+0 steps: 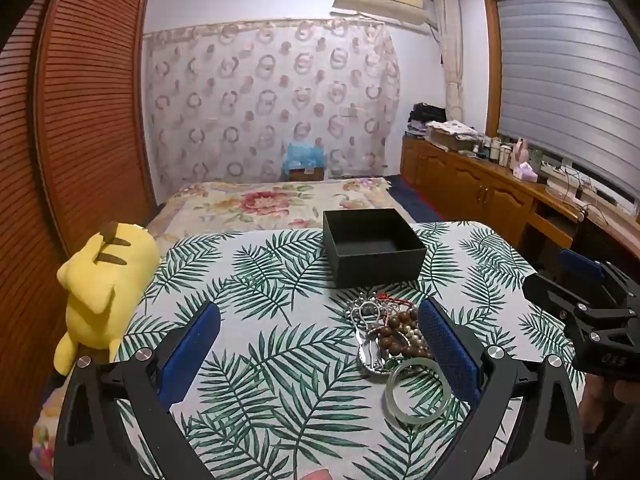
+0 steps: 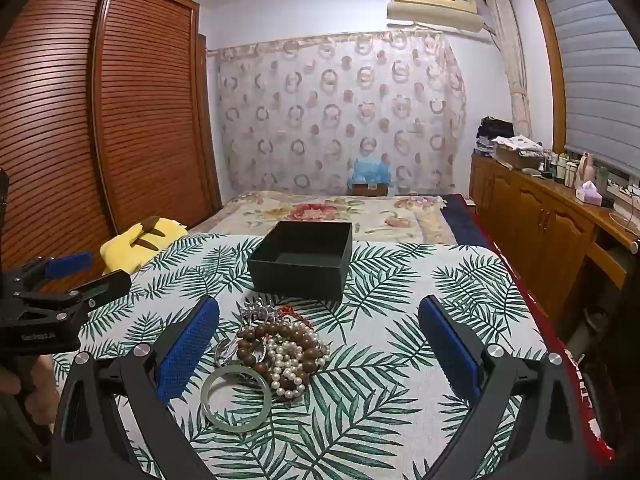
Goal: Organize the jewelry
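Observation:
A heap of jewelry lies on the leaf-print table: brown wooden beads, white pearls, silver pieces and a pale green jade bangle, which also shows in the right wrist view. An open, empty black box stands just behind the heap; the right wrist view shows it too. My left gripper is open, above the table left of the heap. My right gripper is open, right of the heap. Both are empty.
A yellow plush toy lies at the table's left edge. A flowered bed lies behind the table. A louvered wooden wardrobe stands on the left. A wooden cabinet with clutter runs along the right wall.

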Tool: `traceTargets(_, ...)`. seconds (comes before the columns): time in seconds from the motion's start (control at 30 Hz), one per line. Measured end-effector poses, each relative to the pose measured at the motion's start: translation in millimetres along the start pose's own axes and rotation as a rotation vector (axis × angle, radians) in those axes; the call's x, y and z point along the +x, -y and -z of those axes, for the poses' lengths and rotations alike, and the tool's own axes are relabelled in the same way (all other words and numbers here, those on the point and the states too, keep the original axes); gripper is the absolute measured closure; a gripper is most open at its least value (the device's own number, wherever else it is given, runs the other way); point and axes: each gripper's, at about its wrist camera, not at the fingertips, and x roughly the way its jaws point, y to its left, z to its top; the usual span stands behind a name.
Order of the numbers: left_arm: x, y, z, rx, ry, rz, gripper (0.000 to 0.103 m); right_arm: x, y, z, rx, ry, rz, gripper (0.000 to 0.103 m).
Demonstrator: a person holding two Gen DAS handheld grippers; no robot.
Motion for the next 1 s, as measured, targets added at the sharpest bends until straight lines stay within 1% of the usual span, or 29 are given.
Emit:
traceTargets(0.73,-7,1,-4,0.001,0.017,0.002,0.008,1,0,1,0.005,0.01,0.003,0.003)
traceTargets(0.8,-8,0,-7,-0.002,0.019,0.001,0.008,-8,-1,-5,0.008,0.009,0.005,0.003)
traceTargets(1.0,-12,1,-10,-0.002,0.025,0.002,0.008,-9,2,-7,0.009,0.011,0.005,0.003)
